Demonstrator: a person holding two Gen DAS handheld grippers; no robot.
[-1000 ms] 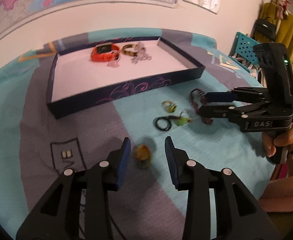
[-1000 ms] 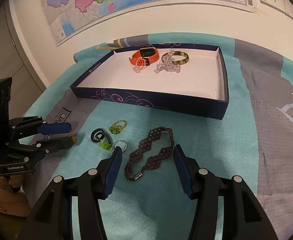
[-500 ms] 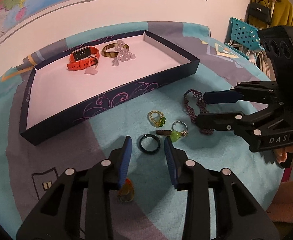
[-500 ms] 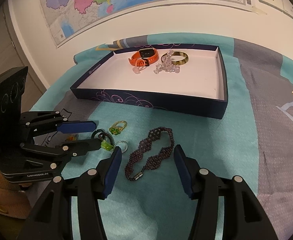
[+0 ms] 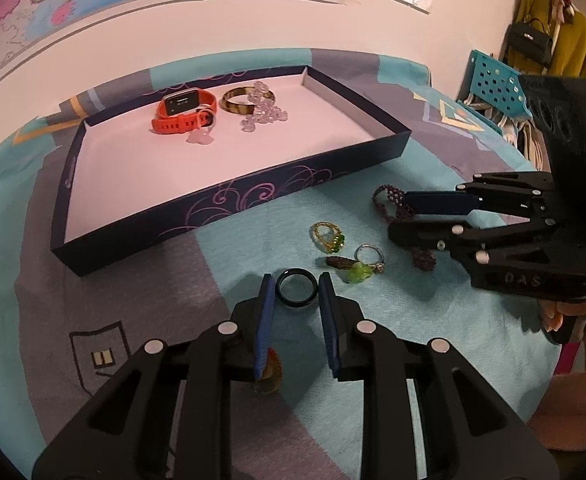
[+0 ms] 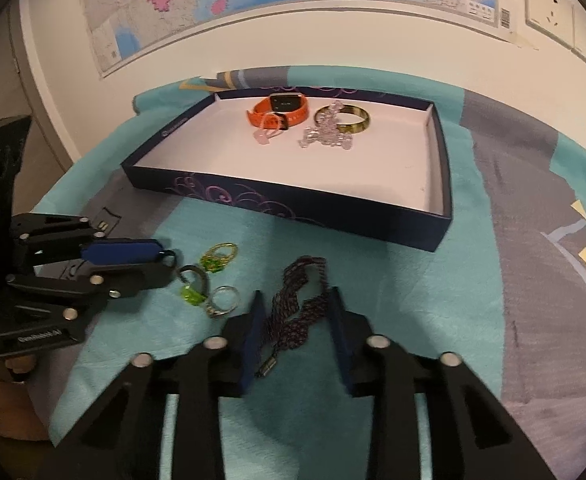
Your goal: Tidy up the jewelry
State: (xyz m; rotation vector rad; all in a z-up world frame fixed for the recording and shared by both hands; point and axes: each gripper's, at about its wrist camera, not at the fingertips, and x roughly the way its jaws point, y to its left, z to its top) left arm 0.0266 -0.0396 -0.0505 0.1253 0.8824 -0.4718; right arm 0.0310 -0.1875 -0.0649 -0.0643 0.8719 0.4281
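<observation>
Closing around a black ring (image 5: 297, 291), the left gripper (image 5: 296, 298) has its blue pads on either side of the band, which lies flat on the teal blanket (image 5: 393, 320); the pads stand just at the ring's edges, and whether they already press it cannot be told. An amber pendant (image 5: 271, 374) lies partly under the left finger, toward 7 o'clock from the ring.

The right gripper (image 6: 295, 320) is also closing, its jaws narrowed onto a dark beaded bracelet (image 6: 297, 304). The bracelet is bunched into a narrow strand between the pads, with its clasp end trailing back toward 6 o'clock. It seems pinched on both sides, though motion blur keeps the contact from being certain.

Between the two grippers, on the blanket, lie a gold ring with green stones (image 5: 327, 236), a silver ring (image 5: 369, 258) and a green charm (image 5: 357, 276).

At 12 o'clock from both grippers sits the navy tray (image 6: 293, 204), well apart from them. In its far part are an orange watch (image 6: 279, 114), a tortoiseshell bangle (image 6: 353, 120) and a clear crystal bracelet (image 6: 325, 136), close together.
</observation>
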